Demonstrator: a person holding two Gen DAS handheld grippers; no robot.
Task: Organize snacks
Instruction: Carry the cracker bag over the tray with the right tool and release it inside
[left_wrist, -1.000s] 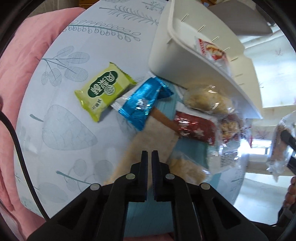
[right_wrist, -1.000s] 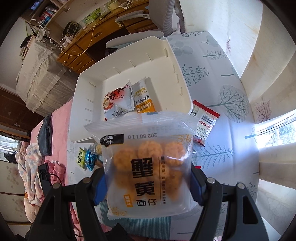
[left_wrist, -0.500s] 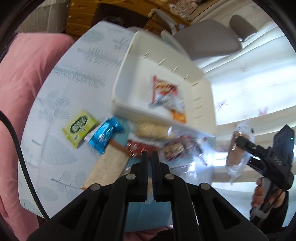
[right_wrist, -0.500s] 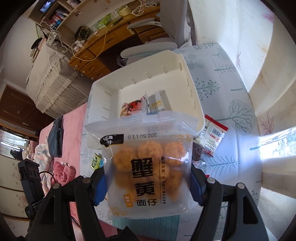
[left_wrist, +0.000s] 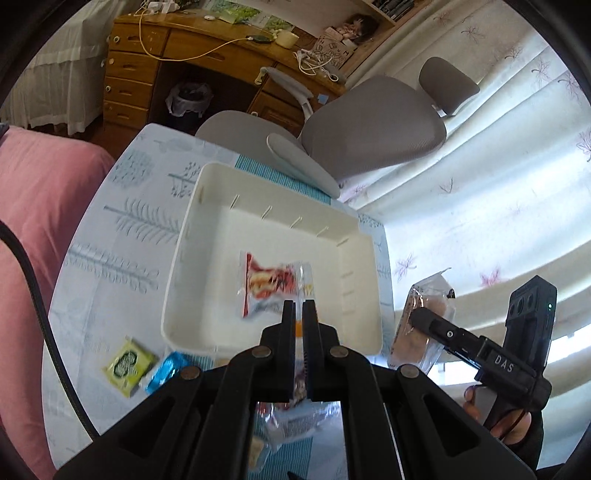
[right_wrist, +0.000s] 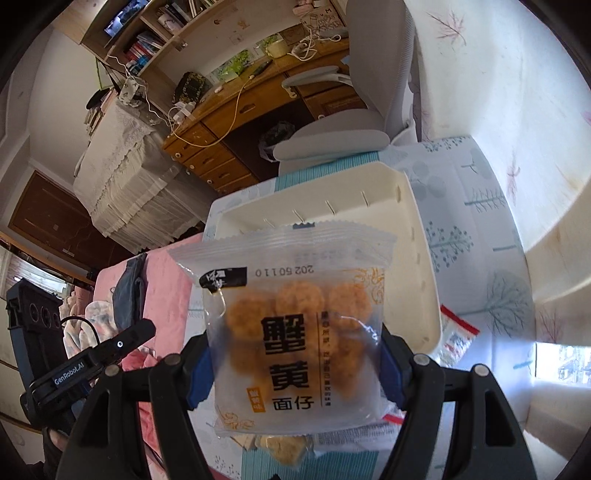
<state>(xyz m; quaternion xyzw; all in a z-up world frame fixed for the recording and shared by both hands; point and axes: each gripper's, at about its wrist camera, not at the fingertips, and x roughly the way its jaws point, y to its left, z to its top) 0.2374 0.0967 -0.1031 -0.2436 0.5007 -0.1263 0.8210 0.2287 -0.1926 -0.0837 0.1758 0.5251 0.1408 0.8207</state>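
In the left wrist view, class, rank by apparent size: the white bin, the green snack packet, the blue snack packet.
1. white bin
2. green snack packet
3. blue snack packet, partly hidden by the fingers' frame, so its rank below green is unsure.

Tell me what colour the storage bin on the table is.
The bin is plain white or cream; it shows best in the left wrist view.

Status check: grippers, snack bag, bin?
Left gripper shut, empty. Right gripper clamped on cracker bag. White bin ahead, one packet visible inside. Path clear.
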